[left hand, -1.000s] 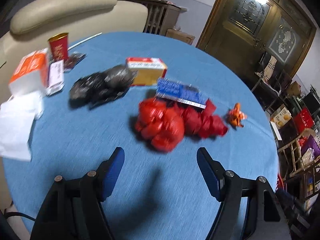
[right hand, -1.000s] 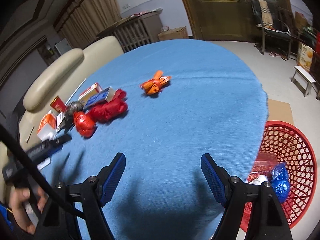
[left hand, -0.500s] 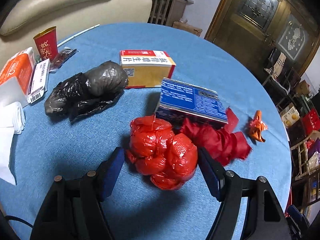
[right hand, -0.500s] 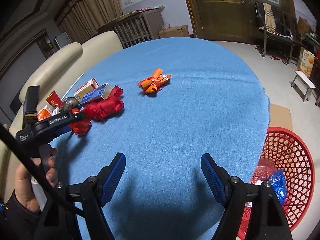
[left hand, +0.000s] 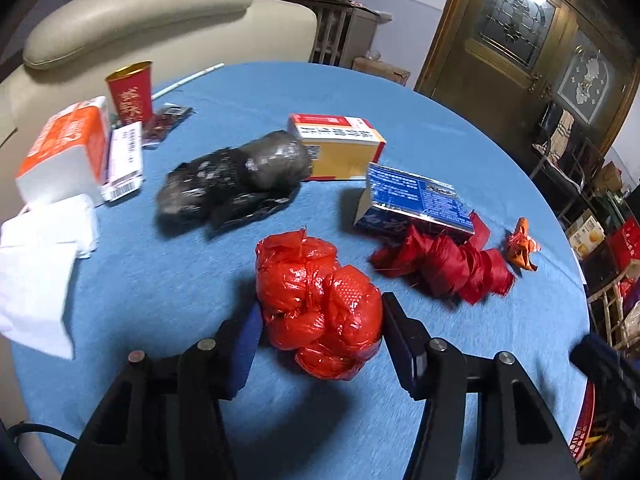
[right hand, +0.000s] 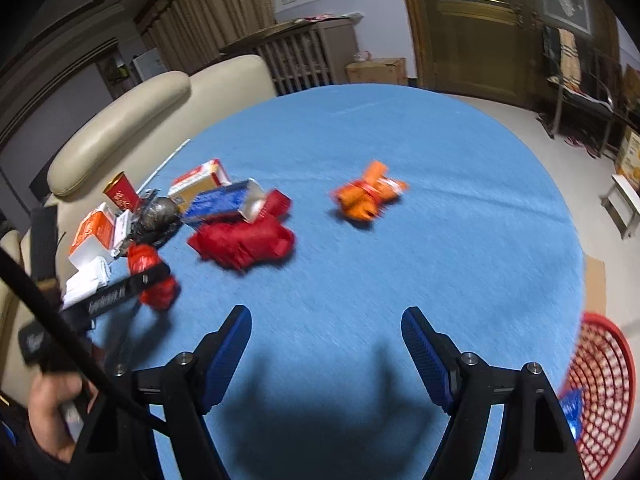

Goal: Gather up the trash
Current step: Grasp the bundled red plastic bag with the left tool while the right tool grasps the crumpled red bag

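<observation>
Two hand-held grippers were over the round table with a blue cloth (right hand: 400, 140). The left gripper (left hand: 320, 320) had just been closing its jaws, and its blue pads pressed on both sides of the crumpled red plastic bag bundle (left hand: 316, 304), which lay on the cloth near the front edge. Beside it lay a black plastic bag (left hand: 236, 180), a blue carton (left hand: 416, 200) and a crumpled red paper wrapper (left hand: 444, 264). The right gripper (right hand: 326, 336) was spread wide above bare cloth, with nothing between its jaws. A red mesh basket (right hand: 604, 380) stood on the floor.
</observation>
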A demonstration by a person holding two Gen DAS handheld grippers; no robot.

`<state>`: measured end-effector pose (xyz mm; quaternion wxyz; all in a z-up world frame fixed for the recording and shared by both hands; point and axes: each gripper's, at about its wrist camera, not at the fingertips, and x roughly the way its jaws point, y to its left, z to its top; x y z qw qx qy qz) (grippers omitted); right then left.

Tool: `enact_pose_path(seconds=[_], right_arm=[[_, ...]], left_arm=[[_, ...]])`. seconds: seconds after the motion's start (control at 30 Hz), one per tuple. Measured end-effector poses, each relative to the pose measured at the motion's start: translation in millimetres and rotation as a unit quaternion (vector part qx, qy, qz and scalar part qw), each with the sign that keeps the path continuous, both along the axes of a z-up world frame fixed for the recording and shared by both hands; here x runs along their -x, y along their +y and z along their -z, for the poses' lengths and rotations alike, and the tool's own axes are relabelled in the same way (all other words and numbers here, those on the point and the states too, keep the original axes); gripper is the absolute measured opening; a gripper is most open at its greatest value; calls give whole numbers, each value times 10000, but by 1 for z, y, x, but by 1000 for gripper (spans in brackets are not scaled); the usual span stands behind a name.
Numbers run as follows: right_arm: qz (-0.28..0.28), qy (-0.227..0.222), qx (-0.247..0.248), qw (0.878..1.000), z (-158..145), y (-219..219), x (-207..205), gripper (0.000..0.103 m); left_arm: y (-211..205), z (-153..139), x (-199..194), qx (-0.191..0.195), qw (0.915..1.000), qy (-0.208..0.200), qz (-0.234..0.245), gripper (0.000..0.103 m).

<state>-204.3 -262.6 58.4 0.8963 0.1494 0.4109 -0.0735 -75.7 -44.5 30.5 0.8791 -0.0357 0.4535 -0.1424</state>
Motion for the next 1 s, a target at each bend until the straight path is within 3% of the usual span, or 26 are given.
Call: enact_pose_path(seconds=[0.17,0.33,0.53,0.7,0.73,0.77,0.87,1.0], right_arm=[[-289,-162,-44,9994,-3,21,-41,80],[-674,-73,217,9975,9,42,-86,80],[-1167,147,717,9905,26,66,-120,80],[-1317,378,796,9874,41,75,-135,80],[-1306,406,808,9873,42,75,-136,78],[-1314,433,777,9873,43,75,-136,64],[-1365,480,668,9872,44,76,-133,48],[-1325,445,565,9886,41,73,-122,46]], left_arm=[[15,-3,6,66,10000,-18,-69,60],[21,-3,9,76,9999,-8,-85,60],[25,2,12,76,9999,62,-96,60],[26,4,12,60,9999,92,-75,60],[26,4,13,54,9999,92,-72,60],[27,4,13,51,9999,93,-77,60],[28,3,13,50,9999,98,-92,60],[26,0,18,27,10000,56,-65,60]])
